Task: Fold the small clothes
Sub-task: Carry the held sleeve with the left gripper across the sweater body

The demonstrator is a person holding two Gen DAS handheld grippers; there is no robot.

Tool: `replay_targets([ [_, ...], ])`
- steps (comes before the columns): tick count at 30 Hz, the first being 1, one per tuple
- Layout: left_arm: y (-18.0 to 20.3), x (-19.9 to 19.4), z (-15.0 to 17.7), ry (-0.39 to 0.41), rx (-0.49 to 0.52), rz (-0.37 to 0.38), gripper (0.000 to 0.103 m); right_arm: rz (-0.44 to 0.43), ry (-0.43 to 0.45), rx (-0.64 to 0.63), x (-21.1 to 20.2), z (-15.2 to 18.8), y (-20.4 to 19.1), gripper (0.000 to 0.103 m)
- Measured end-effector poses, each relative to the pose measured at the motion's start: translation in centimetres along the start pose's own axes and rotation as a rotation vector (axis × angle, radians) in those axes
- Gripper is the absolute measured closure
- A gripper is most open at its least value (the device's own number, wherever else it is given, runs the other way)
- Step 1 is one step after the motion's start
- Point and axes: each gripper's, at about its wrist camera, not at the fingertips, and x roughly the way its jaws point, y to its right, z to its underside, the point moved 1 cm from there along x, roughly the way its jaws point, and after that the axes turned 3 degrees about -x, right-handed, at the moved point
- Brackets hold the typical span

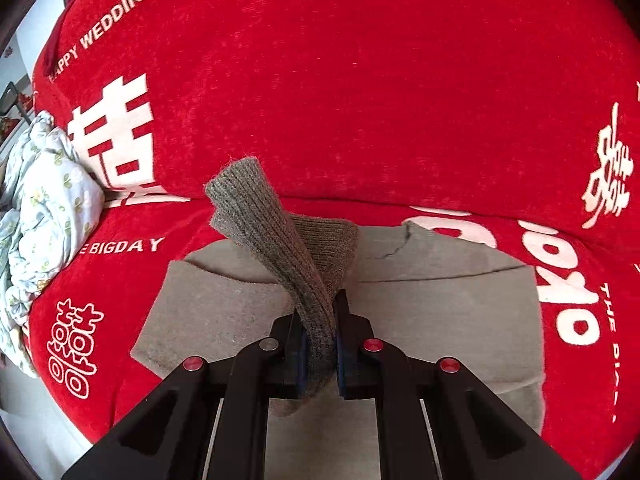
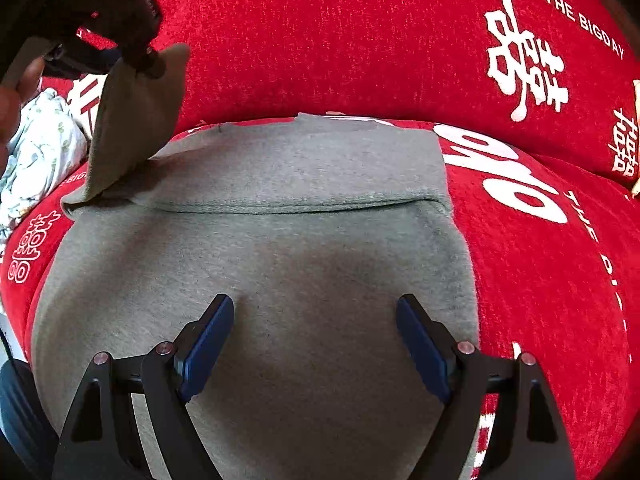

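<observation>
Right gripper: my black two-finger right gripper with blue pads (image 2: 315,344) hangs spread wide over the near part of the garment, nothing between the pads, which look just clear of the cloth.

Garment: the small grey knitted sweater (image 2: 288,248) lies flat on the seat of the red plush sofa cover with white wedding lettering (image 2: 540,264), its far side towards the back cushion, its near hem towards the front edge of the seat.

Fold already made: a crease runs straight across the sweater's far half, and the right-hand side ends in a clean straight edge, so I judge that side already turned in.

Left gripper: my black left gripper (image 1: 320,354) is pressed together on the ribbed grey sleeve cuff (image 1: 256,204), pinching it and holding it raised above the sweater's left far corner.

Sleeve: the rest of the sleeve (image 2: 132,120) hangs taut from the cuff to the shoulder, not yet laid down.

Far left: a crumpled pale floral cloth (image 1: 44,208) sits at the left end of the seat, apart from the sweater.

Left to do: as I judge it, lay this sleeve across the body, then fold the body.
</observation>
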Motion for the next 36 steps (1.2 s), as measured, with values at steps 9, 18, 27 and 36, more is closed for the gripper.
replay_targets([
  [9, 3.1, -0.3, 0.4, 0.0, 0.044, 0.027, 0.091, 0.004, 0.001, 0.001, -0.5, 0.1, -0.1, 0.017],
  [18, 4.7, 0.6, 1.0, -0.017, 0.069, 0.031, 0.091, -0.005, 0.012, 0.006, -0.7, 0.2, 0.2, 0.017],
  [27, 6.2, 1.5, 1.9, -0.03, 0.118, 0.026, 0.091, -0.034, 0.053, -0.056, -1.0, 0.7, -0.9, 0.017],
  [36, 8.4, 2.2, 2.5, -0.042, 0.173, 0.024, 0.091, -0.123, 0.098, -0.108, -1.5, 1.1, -1.2, 0.015],
])
